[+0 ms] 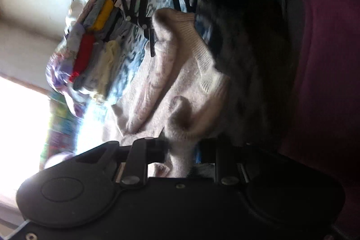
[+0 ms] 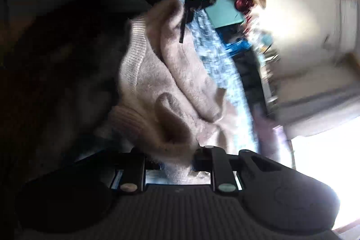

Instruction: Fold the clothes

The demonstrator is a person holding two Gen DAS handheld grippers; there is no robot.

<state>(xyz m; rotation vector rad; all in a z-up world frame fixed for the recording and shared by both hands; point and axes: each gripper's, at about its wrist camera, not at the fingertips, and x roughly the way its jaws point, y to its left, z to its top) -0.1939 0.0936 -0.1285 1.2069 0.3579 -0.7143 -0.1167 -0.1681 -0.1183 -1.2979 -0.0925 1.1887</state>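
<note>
A fuzzy pale pink sweater (image 1: 180, 73) with ribbed edges hangs stretched between my two grippers over a bed. In the left wrist view my left gripper (image 1: 183, 150) is shut on one bunched end of it, and my right gripper (image 1: 157, 21) pinches the far end at the top. The right wrist view mirrors this: my right gripper (image 2: 173, 159) is shut on a thick fold of the sweater (image 2: 180, 82), while the left gripper (image 2: 186, 6) grips the opposite end. Both views are tilted and motion-blurred.
A blue-and-white patterned bedspread (image 1: 132, 55) lies under the sweater. A row of colourful folded clothes (image 1: 94, 48) sits along its far side. A person's dark maroon garment (image 1: 315, 37) fills one side. A teal box (image 2: 225, 8) and a bright window (image 1: 22, 116) are beyond.
</note>
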